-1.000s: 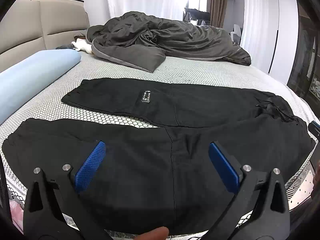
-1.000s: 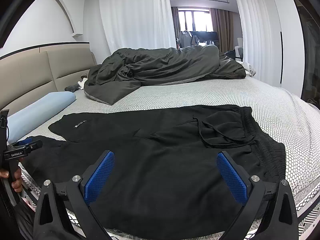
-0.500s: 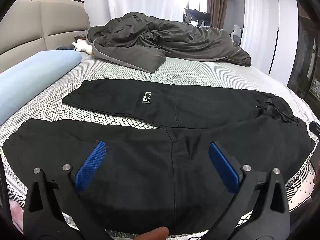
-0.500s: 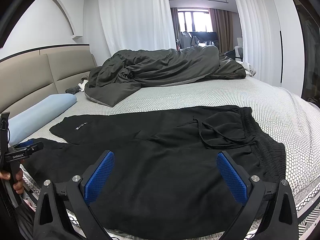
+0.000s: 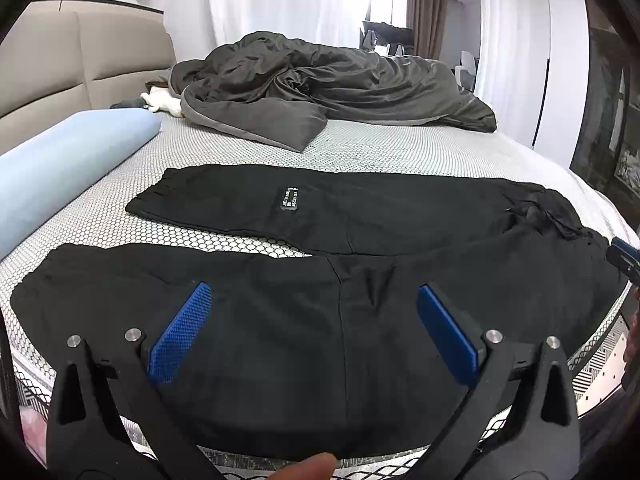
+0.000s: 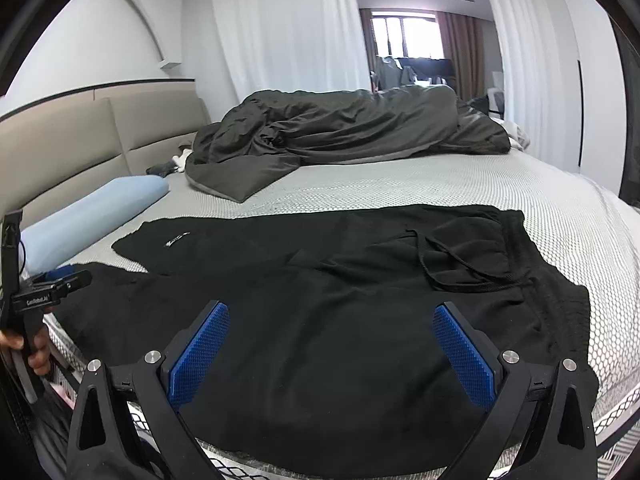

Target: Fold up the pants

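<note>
The black pants [image 5: 320, 320] lie flat on the bed [image 5: 360, 152], spread out wide near the front edge. In the left wrist view the two legs point toward 9 o'clock and the waist sits toward 3 o'clock. The far leg has a small label [image 5: 289, 199] on it, and a strip of the dotted bed cover shows between the two legs. The left gripper [image 5: 312, 336] hangs just over the near leg, at about 6 o'clock in its view. Its two blue pads [image 5: 180, 332] are spread wide apart and hold nothing. A fingertip [image 5: 308, 468] peeks in at the bottom edge. In the right wrist view the right gripper [image 6: 332, 352] hangs over the top part of the pants, also at 6 o'clock. Its blue fingers [image 6: 460, 352] are wide apart too, with nothing between them. The waist band and a black string [image 6: 448, 256] lie toward 2 o'clock. At 9 o'clock in that view a hand [image 6: 28, 348] holds the other tool by its handle. A light blue pillow [image 5: 60, 164] lies at 9 o'clock by the tan headboard [image 5: 80, 56]. A big dark gray blanket [image 5: 320, 84] is bunched up at 12 o'clock, well apart from the pants. White curtains [image 6: 292, 24] hang behind it.
</note>
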`<act>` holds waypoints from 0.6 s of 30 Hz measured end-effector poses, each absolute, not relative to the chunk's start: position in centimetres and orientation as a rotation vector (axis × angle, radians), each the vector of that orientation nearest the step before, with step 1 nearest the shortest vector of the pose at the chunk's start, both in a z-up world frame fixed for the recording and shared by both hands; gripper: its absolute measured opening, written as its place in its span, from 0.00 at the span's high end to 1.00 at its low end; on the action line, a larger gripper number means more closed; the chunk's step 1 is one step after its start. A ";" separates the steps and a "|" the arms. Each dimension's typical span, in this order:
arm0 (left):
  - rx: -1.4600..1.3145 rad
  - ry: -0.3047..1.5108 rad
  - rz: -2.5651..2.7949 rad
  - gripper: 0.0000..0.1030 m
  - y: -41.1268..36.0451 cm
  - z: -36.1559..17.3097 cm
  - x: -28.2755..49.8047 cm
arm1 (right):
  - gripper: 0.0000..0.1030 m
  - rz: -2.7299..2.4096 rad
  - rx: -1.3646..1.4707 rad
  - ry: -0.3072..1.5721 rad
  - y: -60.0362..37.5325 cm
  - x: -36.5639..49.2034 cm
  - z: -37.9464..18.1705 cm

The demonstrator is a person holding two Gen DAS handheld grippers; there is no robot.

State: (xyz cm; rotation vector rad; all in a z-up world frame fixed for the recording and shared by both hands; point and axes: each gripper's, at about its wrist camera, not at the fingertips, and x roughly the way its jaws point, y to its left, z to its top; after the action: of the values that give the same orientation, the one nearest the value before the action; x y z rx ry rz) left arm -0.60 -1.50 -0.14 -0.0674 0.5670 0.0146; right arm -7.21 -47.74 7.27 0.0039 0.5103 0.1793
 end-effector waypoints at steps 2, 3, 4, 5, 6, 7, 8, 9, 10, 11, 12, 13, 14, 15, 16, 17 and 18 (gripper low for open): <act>-0.057 0.559 0.024 0.01 -1.4 -0.1 -0.9 | 0.00 0.181 0.003 0.501 -47.7 -7.2 7.3; -0.052 0.556 0.030 0.01 -1.4 0.0 -1.1 | 0.00 0.183 0.004 0.498 -47.8 -7.2 7.3; -0.046 0.553 0.041 0.01 -1.3 0.0 -1.3 | 0.00 0.187 0.006 0.491 -47.9 -7.2 7.3; -0.044 0.553 0.056 0.01 -1.0 0.0 -1.6 | 0.00 0.195 0.006 0.478 -48.1 -7.3 7.3; -0.049 0.559 0.070 0.01 -0.6 0.0 -1.9 | 0.00 0.209 0.004 0.462 -48.2 -7.5 7.3; -0.059 0.566 0.084 0.01 -0.1 0.0 -2.2 | 0.00 0.215 -0.002 0.453 -48.2 -7.6 7.3; -0.082 0.574 0.102 0.01 0.7 0.1 -2.8 | 0.00 0.212 -0.011 0.452 -48.2 -7.8 7.4; -0.112 0.584 0.119 0.01 1.7 0.1 -3.5 | 0.00 0.205 -0.023 0.452 -48.3 -7.9 7.4; -0.145 0.591 0.134 0.01 2.9 0.2 -4.2 | 0.00 0.195 -0.030 0.456 -48.4 -8.0 7.5; -0.189 0.599 0.158 0.01 4.4 0.3 -5.0 | 0.00 0.192 -0.028 0.465 -48.7 -8.1 7.7; -0.237 0.609 0.191 0.01 6.1 0.3 -5.8 | 0.00 0.191 -0.012 0.485 -49.1 -8.2 7.8; -0.279 0.624 0.233 0.01 7.8 0.2 -6.5 | 0.00 0.186 0.005 0.497 -49.6 -8.3 8.0; -0.322 0.649 0.296 0.01 9.7 0.0 -7.2 | 0.00 0.175 0.024 0.508 -50.0 -8.3 8.0; -0.364 0.663 0.356 0.01 11.5 -0.2 -8.0 | 0.00 0.152 0.041 0.515 -50.6 -8.4 8.1; -0.395 0.662 0.395 0.01 13.0 -0.4 -8.8 | 0.00 0.132 0.058 0.516 -51.3 -8.5 8.1; -0.431 0.658 0.434 0.01 14.6 -0.7 -9.6 | 0.00 0.120 0.073 0.520 -51.9 -8.6 8.2; -0.454 0.659 0.452 0.02 15.8 -0.9 -10.1 | 0.00 0.103 0.096 0.524 -52.5 -8.7 8.2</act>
State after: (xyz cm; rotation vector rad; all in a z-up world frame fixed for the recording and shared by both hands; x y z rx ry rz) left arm -10.08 15.76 -0.93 -0.4545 0.6591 0.4524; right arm -8.70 -52.54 8.24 0.0962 0.5244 0.1026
